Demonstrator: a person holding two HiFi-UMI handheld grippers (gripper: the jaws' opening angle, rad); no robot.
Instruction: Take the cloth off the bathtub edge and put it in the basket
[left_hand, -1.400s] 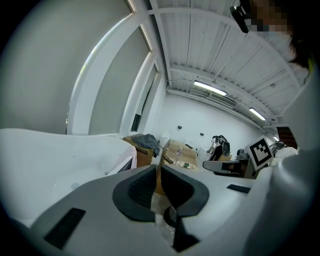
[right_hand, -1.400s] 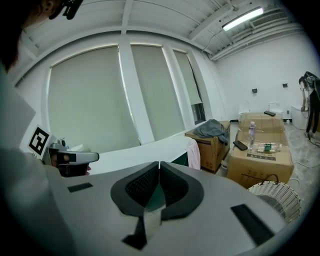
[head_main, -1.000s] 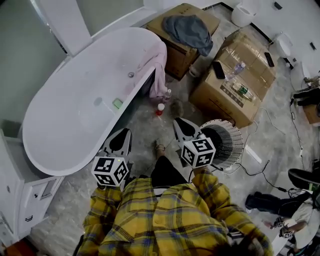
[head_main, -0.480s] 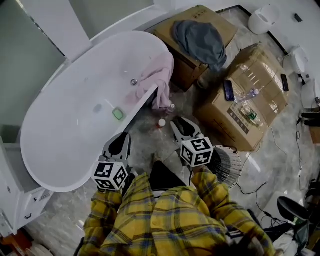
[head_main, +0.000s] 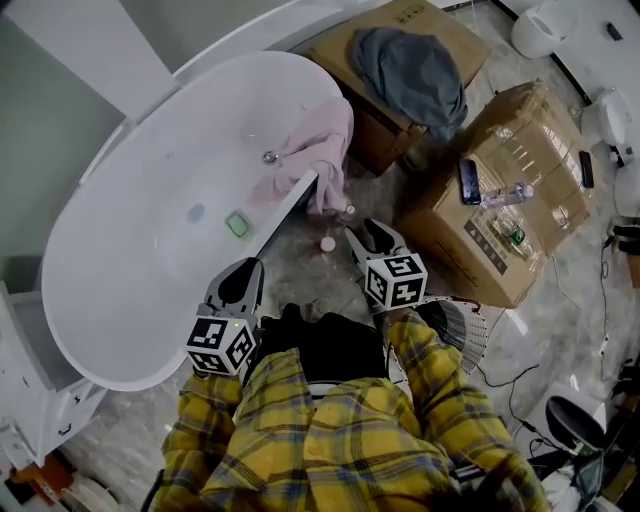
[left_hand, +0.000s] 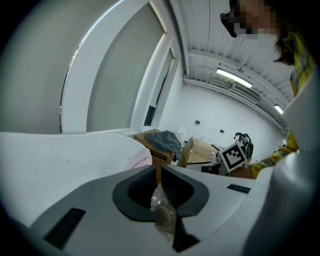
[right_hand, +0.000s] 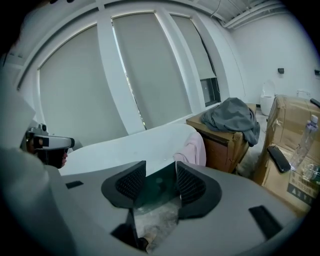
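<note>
A pink cloth (head_main: 322, 152) hangs over the white bathtub's rim (head_main: 290, 205) at its right end; it also shows as the pink cloth (right_hand: 193, 148) and pink cloth (left_hand: 140, 159) in the two gripper views. My left gripper (head_main: 240, 272) hovers by the tub's near side with its jaws together and nothing between them. My right gripper (head_main: 372, 232) points at the floor just below the cloth, a short way from it, jaws opening and empty. The white wire basket (head_main: 462, 330) stands behind my right sleeve, partly hidden.
A grey garment (head_main: 412, 62) lies on a cardboard box (head_main: 345, 45) beyond the tub. A bigger cardboard box (head_main: 515, 200) with a phone and a bottle on it stands to the right. A small red-capped bottle (head_main: 327, 243) sits on the floor under the cloth. A green soap (head_main: 236, 224) lies in the tub.
The view has shifted toward the tub, and both grippers are nearer the cloth. The right gripper's jaws have parted. The basket has slipped behind the right sleeve.
</note>
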